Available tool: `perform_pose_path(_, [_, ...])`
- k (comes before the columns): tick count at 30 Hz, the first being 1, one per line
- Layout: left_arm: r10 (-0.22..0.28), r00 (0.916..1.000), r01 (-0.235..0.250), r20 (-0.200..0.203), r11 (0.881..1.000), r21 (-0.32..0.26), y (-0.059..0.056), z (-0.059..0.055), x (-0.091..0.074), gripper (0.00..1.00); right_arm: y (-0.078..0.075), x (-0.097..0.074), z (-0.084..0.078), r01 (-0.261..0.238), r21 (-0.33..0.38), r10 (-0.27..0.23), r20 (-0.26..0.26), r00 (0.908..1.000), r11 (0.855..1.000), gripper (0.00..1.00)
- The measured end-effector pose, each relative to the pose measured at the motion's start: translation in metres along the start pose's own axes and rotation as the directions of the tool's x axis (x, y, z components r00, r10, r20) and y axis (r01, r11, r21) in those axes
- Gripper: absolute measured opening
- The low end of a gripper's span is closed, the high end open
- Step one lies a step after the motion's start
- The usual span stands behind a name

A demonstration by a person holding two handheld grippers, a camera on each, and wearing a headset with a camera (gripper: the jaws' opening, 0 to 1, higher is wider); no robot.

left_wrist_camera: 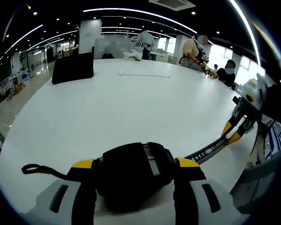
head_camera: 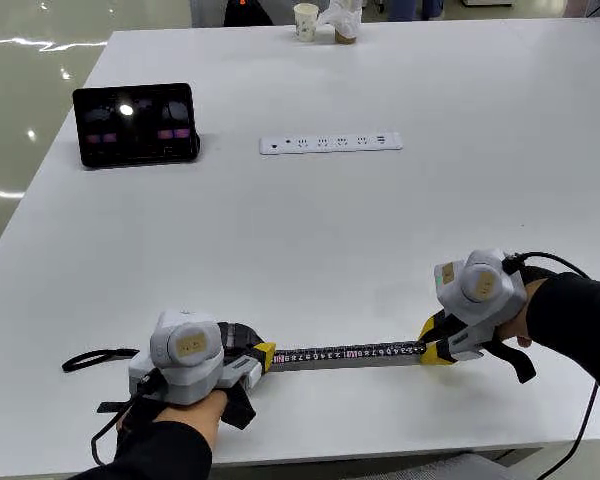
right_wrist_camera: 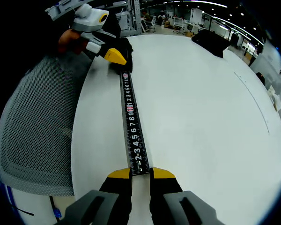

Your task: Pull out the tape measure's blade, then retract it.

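Evidently the left gripper (head_camera: 252, 360) clamps the tape measure's case (left_wrist_camera: 131, 176) as an anchor, while the right gripper (head_camera: 435, 347) pinches the blade (right_wrist_camera: 131, 117) at its tip, holding it drawn out.

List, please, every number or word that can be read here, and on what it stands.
"2 3 4 5 6 7 8 9", red "10", then "1" to "9": blade, read away from the right claw.
"2 3 4": same blade, left gripper view.
The case in the left claw: no print seen.
The tablet, power strip, paper cup: too blurred to read.
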State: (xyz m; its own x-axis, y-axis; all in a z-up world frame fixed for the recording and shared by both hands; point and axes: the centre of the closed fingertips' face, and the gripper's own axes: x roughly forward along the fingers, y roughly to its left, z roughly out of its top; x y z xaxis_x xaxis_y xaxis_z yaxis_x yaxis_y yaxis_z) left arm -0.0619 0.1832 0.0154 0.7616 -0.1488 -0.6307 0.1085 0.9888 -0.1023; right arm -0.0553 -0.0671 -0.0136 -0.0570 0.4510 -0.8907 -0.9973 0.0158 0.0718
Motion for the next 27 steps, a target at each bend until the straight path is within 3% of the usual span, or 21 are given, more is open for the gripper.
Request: perform_pose_path(27, [-0.015, 0.9997, 0.016, -0.02, 0.998, 0.06, -0.0003, -0.003, 0.0008, 0.62, 0.001, 0.0037, 0.0061, 0.038, 0.02, -0.037, -0.006, 0.9993, 0.999, 0.11])
